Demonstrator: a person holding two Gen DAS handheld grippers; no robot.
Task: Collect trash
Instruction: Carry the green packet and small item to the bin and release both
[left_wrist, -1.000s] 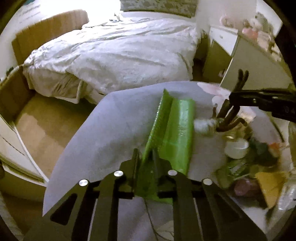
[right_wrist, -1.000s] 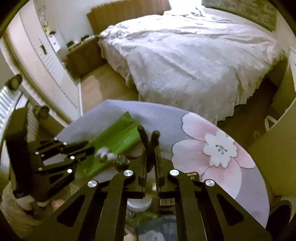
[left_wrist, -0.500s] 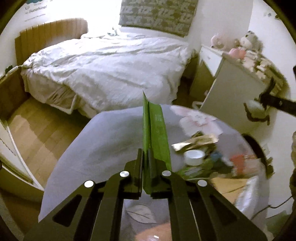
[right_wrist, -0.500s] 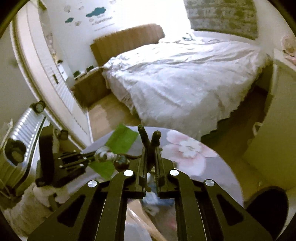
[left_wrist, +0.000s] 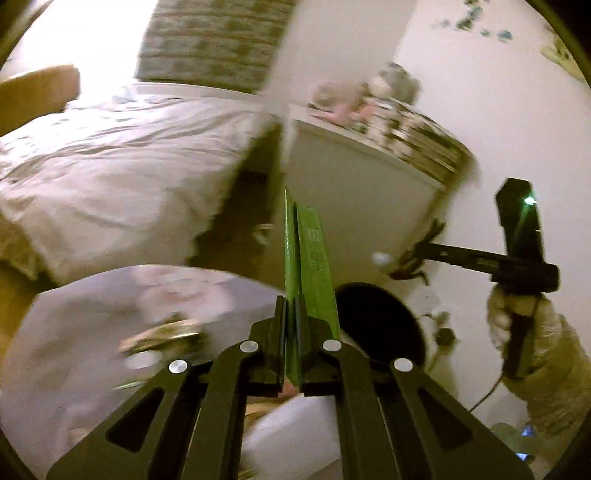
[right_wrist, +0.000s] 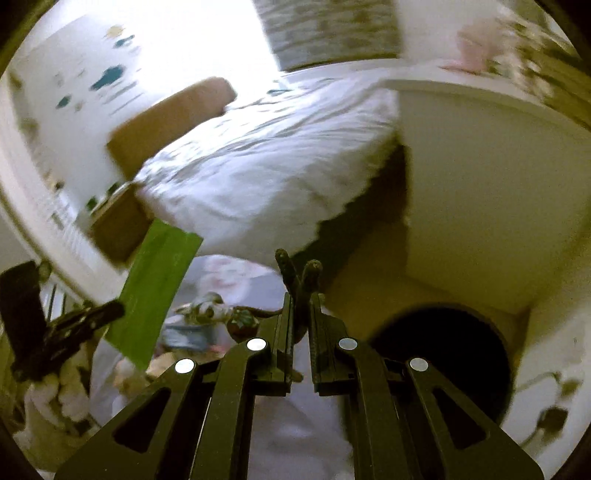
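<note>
Both grippers had risen off the table (left_wrist: 74, 332) toward the bin (right_wrist: 443, 354) at lower right. Left gripper (left_wrist: 293, 314) clamped one green box (left_wrist: 310, 266); right gripper (right_wrist: 300, 306) clamped one dark twig (right_wrist: 295, 277).

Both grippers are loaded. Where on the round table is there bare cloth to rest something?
Bare cloth lies along the table edge nearest the bed, around the pink flower print. The clutter sits left of the left gripper, which holds the green package.
</note>
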